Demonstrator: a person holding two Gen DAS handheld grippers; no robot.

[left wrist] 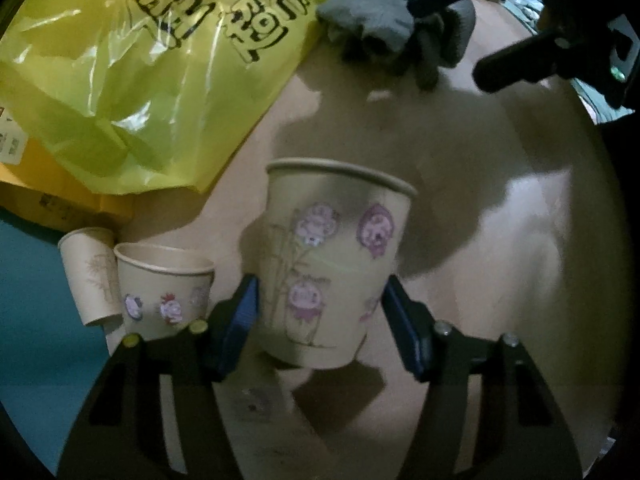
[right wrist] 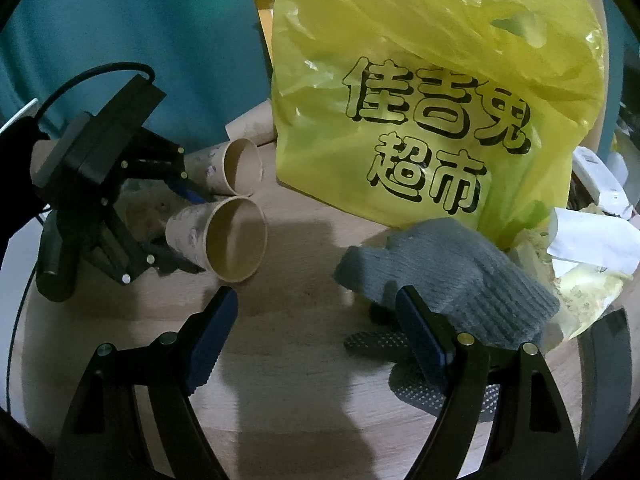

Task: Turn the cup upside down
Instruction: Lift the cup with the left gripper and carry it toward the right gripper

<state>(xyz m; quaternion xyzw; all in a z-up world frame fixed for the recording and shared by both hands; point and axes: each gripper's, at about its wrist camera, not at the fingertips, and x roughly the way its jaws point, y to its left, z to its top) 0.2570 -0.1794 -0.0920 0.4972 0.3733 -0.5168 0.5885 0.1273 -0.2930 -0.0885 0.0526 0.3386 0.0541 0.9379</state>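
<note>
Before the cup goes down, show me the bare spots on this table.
Bare tabletop lies between the right gripper, the held cup and the grey glove. It is crowded further back: yellow bag, spare cups, and papers beside the glove.

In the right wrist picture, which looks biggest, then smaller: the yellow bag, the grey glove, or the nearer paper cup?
1. yellow bag, biggest by far
2. grey glove
3. nearer paper cup, smallest looking

The glove lies nearer the camera, so that helps it look bigger.

I see a yellow plastic bag [right wrist: 432,120] standing on the bench [right wrist: 300,320]. A grey knit glove [right wrist: 452,276] lies just beside it. Crumpled wrappers [right wrist: 580,264] sit near the glove.
</note>
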